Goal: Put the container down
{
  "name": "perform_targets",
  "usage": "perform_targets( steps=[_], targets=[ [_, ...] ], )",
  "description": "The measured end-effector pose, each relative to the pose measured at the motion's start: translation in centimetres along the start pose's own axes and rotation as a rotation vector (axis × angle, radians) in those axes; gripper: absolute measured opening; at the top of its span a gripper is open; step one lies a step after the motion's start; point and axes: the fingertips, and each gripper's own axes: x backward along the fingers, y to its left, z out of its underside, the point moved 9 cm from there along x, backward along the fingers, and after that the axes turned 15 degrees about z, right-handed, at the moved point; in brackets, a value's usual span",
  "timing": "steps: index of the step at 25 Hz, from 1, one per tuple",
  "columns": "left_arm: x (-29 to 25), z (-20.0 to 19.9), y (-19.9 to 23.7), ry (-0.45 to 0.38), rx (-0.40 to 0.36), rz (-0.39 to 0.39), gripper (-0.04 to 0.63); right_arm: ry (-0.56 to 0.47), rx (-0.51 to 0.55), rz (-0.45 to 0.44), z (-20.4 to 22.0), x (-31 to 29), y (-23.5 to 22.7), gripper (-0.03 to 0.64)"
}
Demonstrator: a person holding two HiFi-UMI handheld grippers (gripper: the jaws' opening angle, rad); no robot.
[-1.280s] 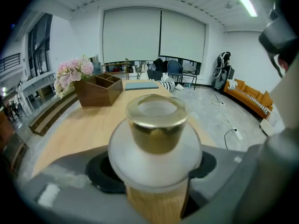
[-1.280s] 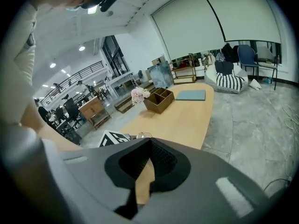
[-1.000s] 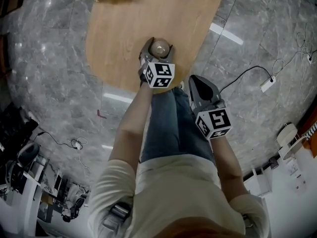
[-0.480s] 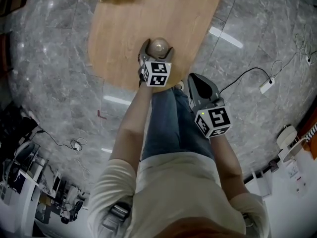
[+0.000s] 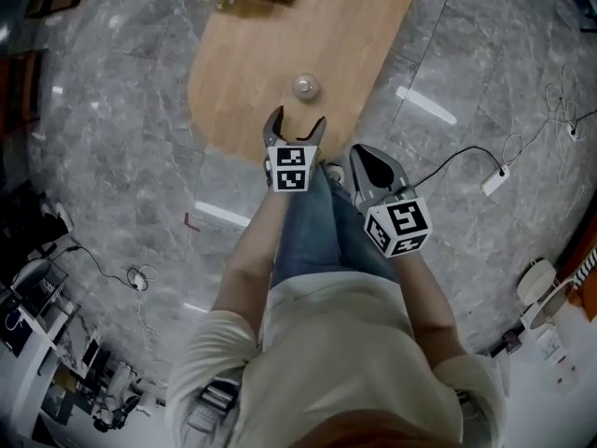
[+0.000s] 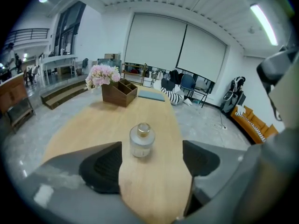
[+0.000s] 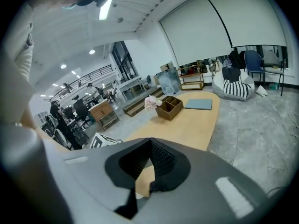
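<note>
The container (image 5: 305,86) is a small clear bottle with a gold cap. It stands upright on the wooden table (image 5: 242,73), near the rounded end close to the person. Nothing touches it.

The left tongs (image 5: 294,119) are just in front of it, a little way off. In the left gripper view the container (image 6: 141,140) stands past the two dark pads (image 6: 100,167). The left tongs (image 6: 150,160) are wide apart and opening, and only bare table (image 6: 88,125) lies between them.

The right tongs (image 5: 373,161) hang off the edge of the table, over the person's blue jeans (image 5: 317,231). In the right gripper view the right tongs (image 7: 150,148) are closed, tip to tip, with nothing in them.

At the far end of the table are pink flowers (image 6: 103,74) beside a brown wooden box (image 6: 120,91). Next to the box lies a flat blue-grey thing (image 6: 151,95), maybe a book or a pad. The floor (image 5: 112,110) is grey stone. A cable with a white plug (image 5: 492,180) lies on it to the right.
</note>
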Motion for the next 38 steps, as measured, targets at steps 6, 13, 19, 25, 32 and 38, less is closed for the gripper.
perform_targets(
  steps=[6, 13, 19, 25, 32, 38],
  targets=[
    [6.7, -1.5, -4.9, -0.108, 0.090, 0.058, 0.194, -0.036, 0.049, -0.060, -0.2, 4.4, 1.2, 0.002],
    [13.8, -3.0, -9.4, -0.180, 0.086, -0.029, 0.007, -0.096, 0.119, -0.123, -0.6, 9.4, 3.1, 0.002],
    [18.9, -3.7, -13.4, -0.240, 0.069, -0.011, 0.002, -0.138, 0.143, -0.162, -1.4, 13.1, 3.9, 0.002],
    [22.6, -4.6, -16.3, -0.285, 0.048, 0.018, 0.002, -0.163, 0.189, -0.189, -2.4, 15.5, 4.9, 0.002],
    [25.2, -5.2, -18.8, -0.310, 0.039, 0.051, 0.002, -0.215, 0.205, -0.205, -4.0, 17.7, 5.5, 0.002],
    [27.0, -5.4, -19.9, -0.341, 0.003, 0.036, 0.002, -0.287, 0.179, -0.195, -5.0, 19.0, 5.0, 0.002]
  ],
)
